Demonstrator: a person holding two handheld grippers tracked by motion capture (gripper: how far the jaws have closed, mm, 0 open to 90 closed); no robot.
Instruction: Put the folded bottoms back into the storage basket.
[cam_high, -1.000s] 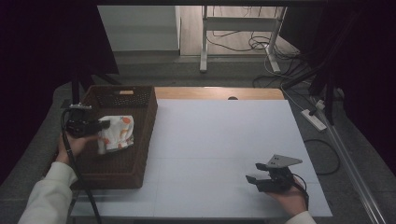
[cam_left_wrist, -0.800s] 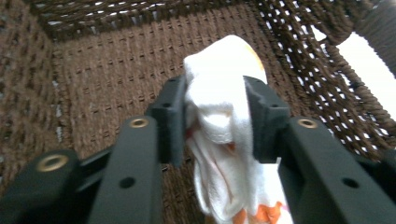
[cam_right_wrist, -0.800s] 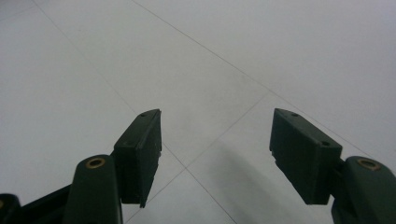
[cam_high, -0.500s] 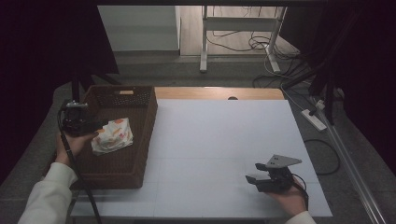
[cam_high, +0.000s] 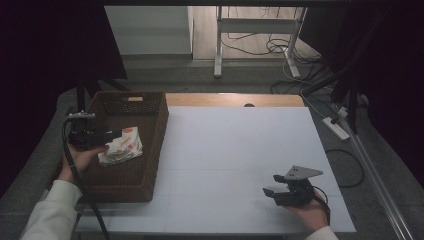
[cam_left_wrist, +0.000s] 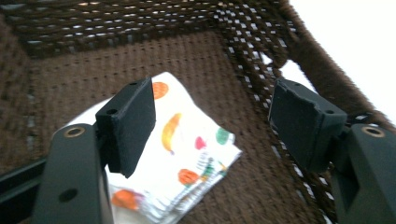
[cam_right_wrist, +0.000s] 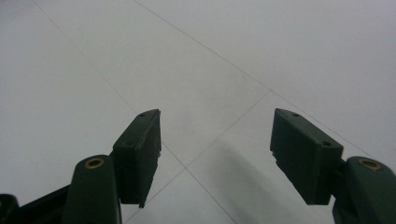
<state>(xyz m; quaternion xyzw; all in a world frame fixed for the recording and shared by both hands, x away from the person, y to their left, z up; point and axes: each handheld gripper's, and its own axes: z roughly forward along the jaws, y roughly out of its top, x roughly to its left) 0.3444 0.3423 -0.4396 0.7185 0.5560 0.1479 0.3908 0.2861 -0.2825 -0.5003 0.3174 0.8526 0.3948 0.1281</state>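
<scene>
Left gripper (cam_left_wrist: 212, 126) jaws have just been opening, gaping over the fruit-print cloth (cam_left_wrist: 180, 158) lying free in the wicker basket (cam_high: 150, 145); right gripper (cam_right_wrist: 215, 156) wide, empty

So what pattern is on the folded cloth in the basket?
White cloth printed with small colourful fruits, orange, yellow, red and green; it shows best in the left gripper view.

The folded cloth (cam_high: 121, 146) is white, printed with small fruit in orange, yellow, red and green. It lies in a dark brown woven basket (cam_high: 150, 150). The worktop (cam_high: 235, 145) is plain white, ruled by thin grey lines. Both the left claw (cam_left_wrist: 210, 116) and the right claw (cam_right_wrist: 215, 154) are matt black, with brass-coloured rivets.
</scene>
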